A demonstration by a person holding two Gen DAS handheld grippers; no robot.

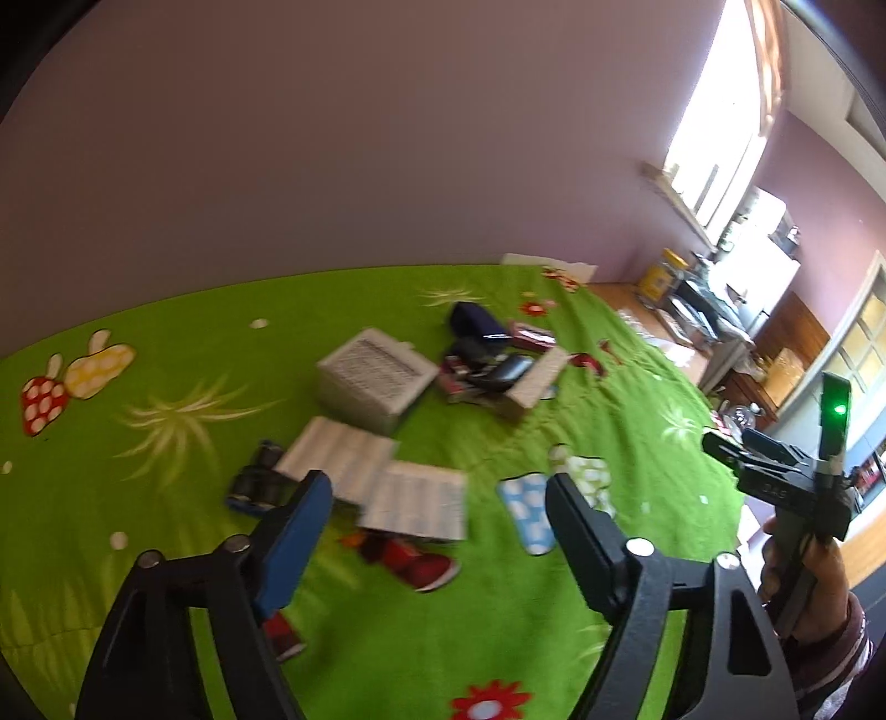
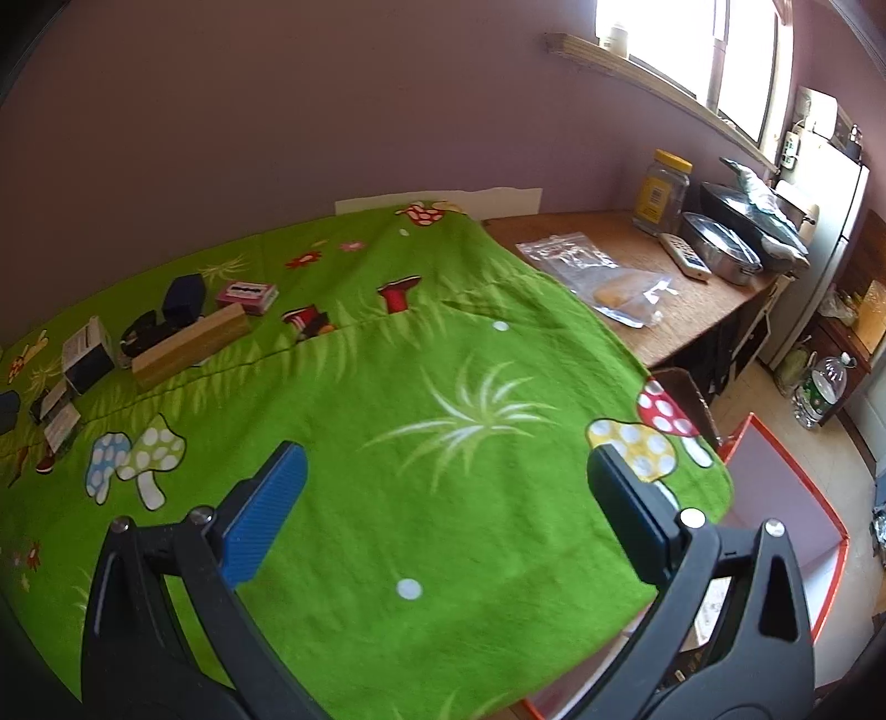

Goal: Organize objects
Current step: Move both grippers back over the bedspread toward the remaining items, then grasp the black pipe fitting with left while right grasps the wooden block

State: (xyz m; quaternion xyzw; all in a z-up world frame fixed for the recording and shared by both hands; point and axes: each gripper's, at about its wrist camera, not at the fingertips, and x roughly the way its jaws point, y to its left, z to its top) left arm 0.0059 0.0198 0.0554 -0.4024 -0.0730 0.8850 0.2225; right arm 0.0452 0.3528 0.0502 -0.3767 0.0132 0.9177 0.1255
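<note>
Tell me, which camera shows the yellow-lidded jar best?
The right wrist view: the jar stands sharp and whole on the wooden table. The left wrist view shows it only as a small, blurred yellow shape far off.

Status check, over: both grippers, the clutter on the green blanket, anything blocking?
Left gripper open, empty, above white leaflets. Right gripper open, empty, over bare green mushroom-print blanket. Box pile untouched. Nothing blocking.

Home kitchen: fridge [image 2: 825,221], pots on wooden counter [image 2: 664,299], window [image 2: 692,50].
</note>
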